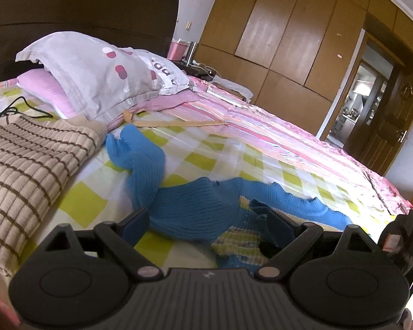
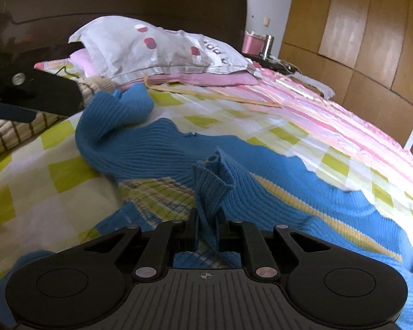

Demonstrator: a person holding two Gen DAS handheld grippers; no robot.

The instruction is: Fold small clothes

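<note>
A small blue ribbed sweater with a yellow-striped band lies spread on the checked bed sheet; one sleeve reaches toward the pillows. My left gripper is open, its fingers wide apart just over the sweater's body. In the right wrist view the same sweater fills the foreground. My right gripper is shut on a bunched fold of the blue knit and lifts it slightly. The left gripper's black body shows at the left edge.
A beige brown-striped sweater lies at the left. Grey and pink pillows sit by the dark headboard. A pink striped quilt covers the right of the bed. A black cable lies near the pillows. Wooden wardrobes stand behind.
</note>
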